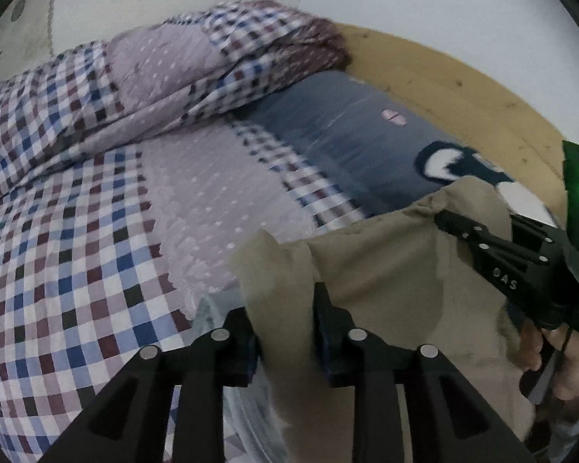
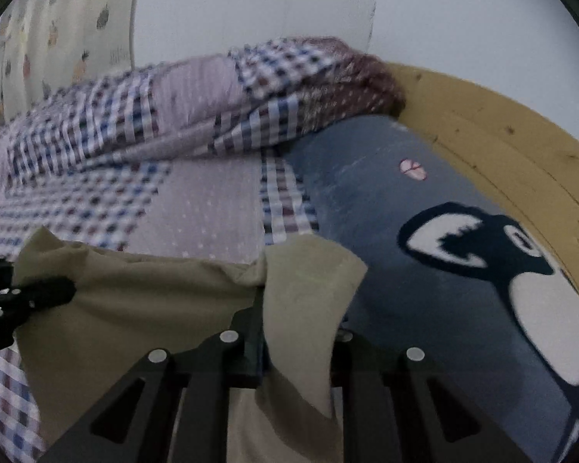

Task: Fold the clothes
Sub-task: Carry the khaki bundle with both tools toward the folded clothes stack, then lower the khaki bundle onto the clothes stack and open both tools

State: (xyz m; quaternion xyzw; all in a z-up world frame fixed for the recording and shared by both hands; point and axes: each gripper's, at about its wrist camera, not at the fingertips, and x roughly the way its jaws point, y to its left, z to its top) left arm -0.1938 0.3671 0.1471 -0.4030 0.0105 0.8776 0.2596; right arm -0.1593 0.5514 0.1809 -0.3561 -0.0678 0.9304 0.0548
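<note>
The beige cloth (image 1: 386,270), thin, light and limp, hangs low in the frame over the bed (image 1: 77,250), each upper corner pinched between narrow jaws of the left gripper (image 1: 285,332) and right gripper (image 2: 301,332), the sensible holds.

At the bottom centre, the right claw (image 2: 295,332) pinches a khaki garment (image 2: 135,308) above a checked bedspread (image 2: 96,200); a grey penguin-print pillow (image 2: 424,301) fills the right.

Checked bedspread (image 1: 69,254) flat, open left of khaki garment (image 1: 386,270); bunched quilt (image 1: 166,69) blocks behind; wooden bed frame (image 2: 494,123) bounds right.
</note>
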